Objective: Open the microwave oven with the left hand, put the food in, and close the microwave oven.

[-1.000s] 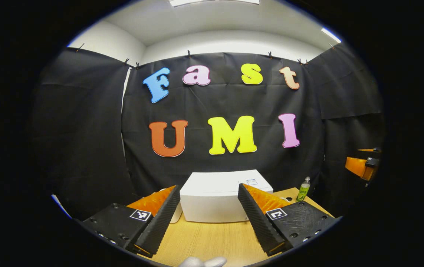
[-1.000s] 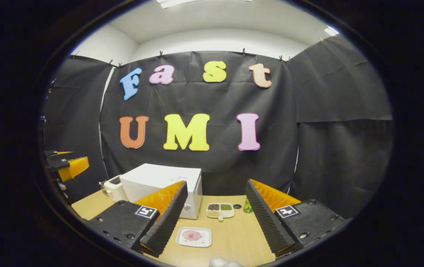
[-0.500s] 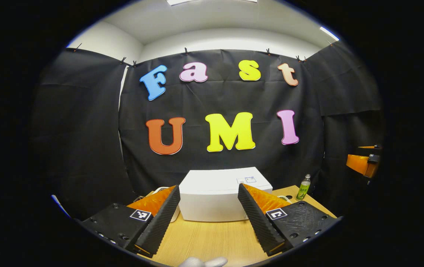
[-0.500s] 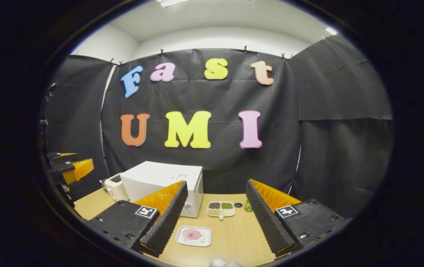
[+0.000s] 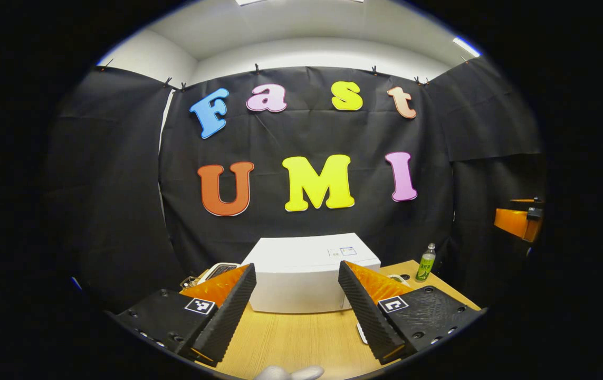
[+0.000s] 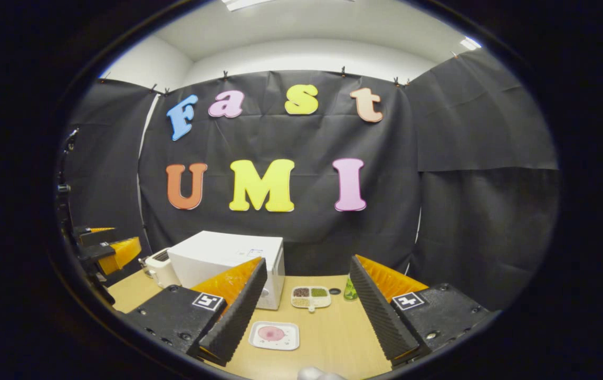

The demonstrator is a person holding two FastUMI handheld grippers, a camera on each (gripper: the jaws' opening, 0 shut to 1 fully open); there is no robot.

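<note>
The white microwave oven (image 5: 301,274) stands at the back of the wooden table (image 5: 290,338), its door closed; it appears again as the microwave oven (image 6: 222,258) in the right gripper view. My left gripper (image 5: 297,301) hangs open above the table in front of it, holding nothing. A square white plate with pink food (image 6: 275,334) lies on the table between the fingers of my right gripper (image 6: 306,311), which is open, empty and well above it. The right gripper (image 5: 517,221) shows far right in the left gripper view, the left gripper (image 6: 106,250) far left in the right gripper view.
A white toaster (image 6: 160,266) sits left of the microwave. A divided dish of grains (image 6: 310,296), a small dark disc (image 6: 335,291) and a green bottle (image 5: 426,262) stand to the microwave's right. Black cloth walls close in the table on three sides.
Both views have shifted slightly: the microwave sits a little higher and further left in the left gripper view. Both grippers stay open and empty.
</note>
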